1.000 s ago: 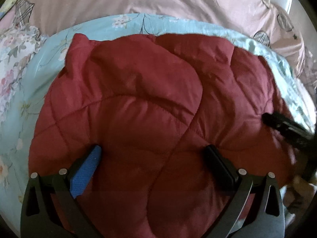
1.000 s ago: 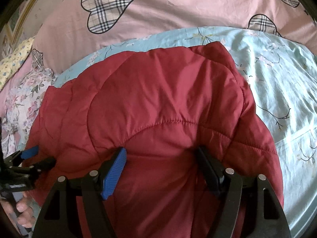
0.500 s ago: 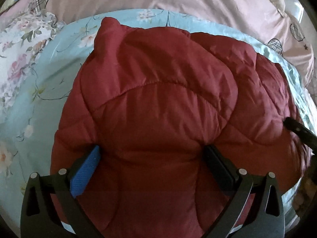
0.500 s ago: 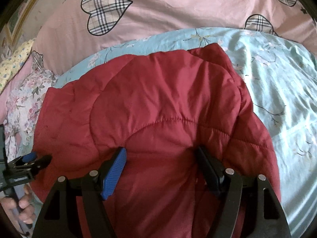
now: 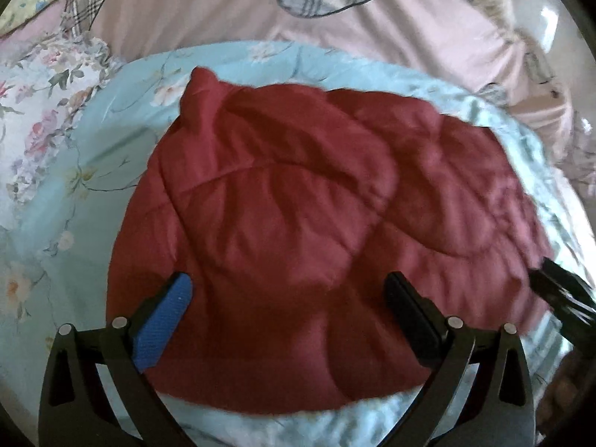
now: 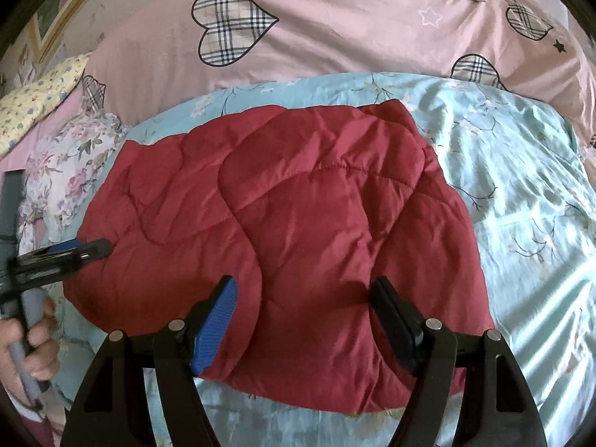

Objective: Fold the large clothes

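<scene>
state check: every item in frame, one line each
red quilted jacket: folded into a compact bundle, lying on the quilt, not gripped
left tongs: open, above the jacket's near edge, empty
right tongs: open, above the jacket's near edge, empty
light blue floral quilt: spread out, wrinkled
pink heart-print cover: spread behind the quilt

The left wrist view is smeared by motion blur, so the quilting seams of the red padded jacket (image 5: 316,231) read only faintly there. The right gripper (image 5: 558,290) enters that view at the right edge, cut off and blurred; how its jaws stand cannot be told from it. In the right wrist view, the person's left hand (image 6: 29,350) is cropped by the frame edge. Whatever lies folded beneath the jacket's top layer is hidden.
</scene>
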A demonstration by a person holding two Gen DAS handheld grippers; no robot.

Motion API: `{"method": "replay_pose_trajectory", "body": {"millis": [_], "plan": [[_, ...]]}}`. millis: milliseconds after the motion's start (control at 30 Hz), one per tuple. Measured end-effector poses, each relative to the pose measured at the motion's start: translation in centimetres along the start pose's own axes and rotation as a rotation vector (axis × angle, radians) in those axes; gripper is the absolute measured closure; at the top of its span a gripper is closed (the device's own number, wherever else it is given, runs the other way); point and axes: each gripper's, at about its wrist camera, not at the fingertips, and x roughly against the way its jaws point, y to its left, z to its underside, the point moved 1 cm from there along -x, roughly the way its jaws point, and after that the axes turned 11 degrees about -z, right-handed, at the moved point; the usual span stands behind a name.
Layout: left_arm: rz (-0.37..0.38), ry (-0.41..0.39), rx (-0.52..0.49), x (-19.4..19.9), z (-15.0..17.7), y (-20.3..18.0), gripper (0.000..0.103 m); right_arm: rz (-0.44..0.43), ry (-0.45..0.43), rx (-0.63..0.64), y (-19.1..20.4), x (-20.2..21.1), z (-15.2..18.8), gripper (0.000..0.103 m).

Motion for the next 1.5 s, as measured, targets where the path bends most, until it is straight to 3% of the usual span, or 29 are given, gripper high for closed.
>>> {"method": "replay_pose_trajectory", "body": {"millis": [133,267,467,700,800,1500], "plan": [[0.037,0.037,-0.020,0.2,1.6,-0.9,0.000,0.011,0.029,-0.017,-1.2,-1.0,0.8,0.027],[-0.020,0.054,-0.063,-1.7,2.2,-1.8,0.000,-0.004,0.029,-0.037,-2.1,-1.8,1.4,0.025],[-0.033,0.053,-0.070,-2.6,1.8,-2.1,0.000,0.015,0.020,-0.041,-1.6,-1.5,1.5,0.025],[-0.042,0.049,-0.070,-2.7,1.9,-2.3,0.000,0.037,-0.013,0.054,1.7,-0.3,0.2,0.025],[-0.041,0.049,-0.069,-2.6,2.0,-2.3,0.000,0.031,0.049,0.036,0.9,-2.7,0.8,0.021],[-0.056,0.035,-0.069,-3.2,1.5,-2.8,0.000,0.032,0.018,0.008,-0.3,-3.3,0.8,0.015]]}}
